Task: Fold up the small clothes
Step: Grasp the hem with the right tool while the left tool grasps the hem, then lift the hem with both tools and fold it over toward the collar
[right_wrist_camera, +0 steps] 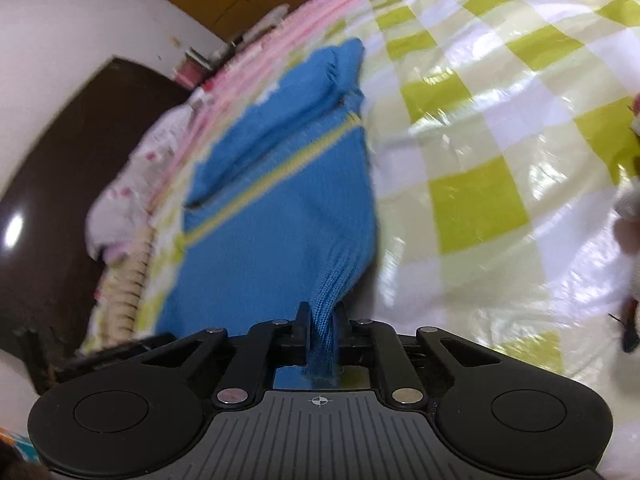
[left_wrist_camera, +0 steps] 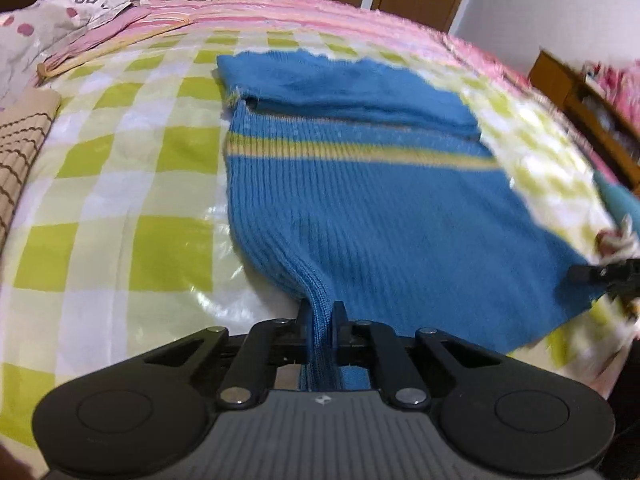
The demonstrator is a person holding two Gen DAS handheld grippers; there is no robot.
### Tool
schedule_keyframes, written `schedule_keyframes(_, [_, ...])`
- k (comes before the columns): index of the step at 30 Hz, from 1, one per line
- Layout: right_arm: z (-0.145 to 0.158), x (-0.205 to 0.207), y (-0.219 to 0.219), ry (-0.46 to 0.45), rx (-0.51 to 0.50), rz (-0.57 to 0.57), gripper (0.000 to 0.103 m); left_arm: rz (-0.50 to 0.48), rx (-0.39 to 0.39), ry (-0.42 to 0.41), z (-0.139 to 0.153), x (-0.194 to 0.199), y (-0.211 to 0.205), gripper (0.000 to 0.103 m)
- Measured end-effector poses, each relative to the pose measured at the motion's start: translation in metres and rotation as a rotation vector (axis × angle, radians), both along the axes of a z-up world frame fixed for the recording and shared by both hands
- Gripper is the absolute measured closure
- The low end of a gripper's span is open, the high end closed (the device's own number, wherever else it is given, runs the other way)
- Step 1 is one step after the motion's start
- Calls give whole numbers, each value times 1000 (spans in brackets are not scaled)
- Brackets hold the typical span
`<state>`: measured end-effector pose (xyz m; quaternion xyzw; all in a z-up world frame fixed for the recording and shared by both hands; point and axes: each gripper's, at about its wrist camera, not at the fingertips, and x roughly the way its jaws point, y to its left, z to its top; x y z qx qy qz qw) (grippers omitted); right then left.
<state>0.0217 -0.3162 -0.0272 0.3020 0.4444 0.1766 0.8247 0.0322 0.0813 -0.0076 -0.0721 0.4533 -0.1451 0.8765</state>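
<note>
A small blue ribbed knit sweater (left_wrist_camera: 360,200) with a yellow stripe lies on a green-and-white checked bed cover (left_wrist_camera: 120,200). Its far part is folded over on itself. My left gripper (left_wrist_camera: 320,316) is shut on the near left corner of the sweater's hem, bunching the knit between its fingers. My right gripper (right_wrist_camera: 322,320) is shut on the other near corner of the sweater (right_wrist_camera: 272,200); its black fingertips also show at the right edge of the left wrist view (left_wrist_camera: 600,272). Both corners are lifted a little off the bed cover (right_wrist_camera: 500,140).
A pink striped blanket (left_wrist_camera: 320,12) lies along the far edge of the bed. A grey pillow with pink dots (left_wrist_camera: 48,28) and a wooden stick (left_wrist_camera: 112,52) lie at the far left. A brown woven mat (left_wrist_camera: 20,152) is at left. Wooden shelves (left_wrist_camera: 592,96) stand at right.
</note>
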Motion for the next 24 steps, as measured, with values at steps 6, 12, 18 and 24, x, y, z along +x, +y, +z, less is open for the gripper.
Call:
schedule_keyframes(6, [31, 21, -5, -112, 145, -47, 94, 46, -158, -67, 26, 26, 15, 89])
schedule_keyframes(12, [59, 77, -7, -199, 203, -98, 94, 125, -274, -155, 50, 83, 34, 89])
schedule_keyframes(18, [62, 153, -6, -200, 221, -169, 94, 178, -243, -206, 56, 151, 39, 89])
schedule_keyframes(24, [40, 226, 3, -141, 194, -247, 94, 254, -199, -175, 34, 208, 43, 89])
